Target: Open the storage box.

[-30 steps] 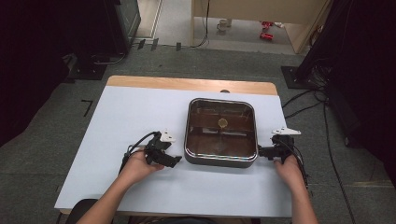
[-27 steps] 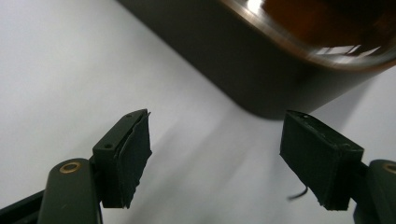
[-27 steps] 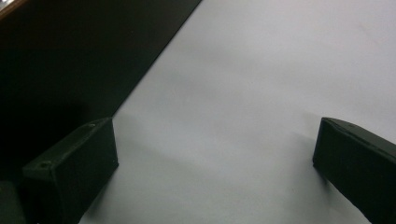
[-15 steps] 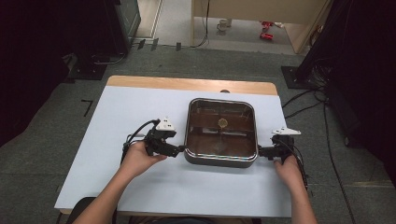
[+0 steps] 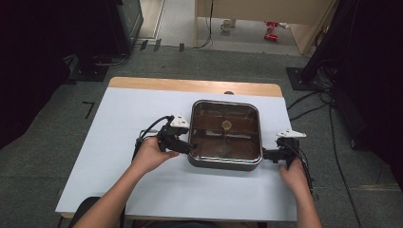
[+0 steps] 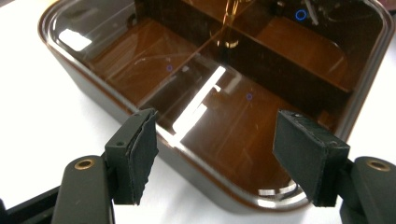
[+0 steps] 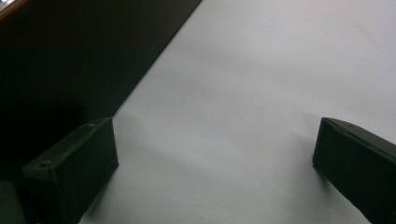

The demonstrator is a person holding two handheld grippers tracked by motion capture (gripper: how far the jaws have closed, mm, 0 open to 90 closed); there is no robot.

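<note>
Looking down from the high view, a white bench (image 5: 142, 190) with a pale wooden far edge carries a dark square dish (image 5: 225, 135) with a clear lid, a little right of centre in the frame. A small round knob (image 5: 226, 125) sits in the middle of the lid. The left gripper (image 5: 189, 147) lies level at the dish's left side, its tips at the lower left part of the rim, held by a hand (image 5: 151, 155) entering from the bottom. The right gripper (image 5: 266, 154) rests just beside the dish's lower right corner, held by the other hand (image 5: 293, 173).

In the left gripper view, the dish (image 6: 93, 81) spans the upper frame, its brown dividers visible through the shiny lid. The left gripper (image 6: 217, 154) has its two black pads to either side of the near corner of the dish. The jaws have just been closing and now stand half apart, the corner between them; the pads do not press on it.

In the right gripper view, the right gripper (image 7: 215, 163) has its jaws wide apart over bare white bench (image 7: 261, 79), holding nothing. The dish's dark side (image 7: 70, 56) covers the upper left of the frame, just beside the left pad.
</note>
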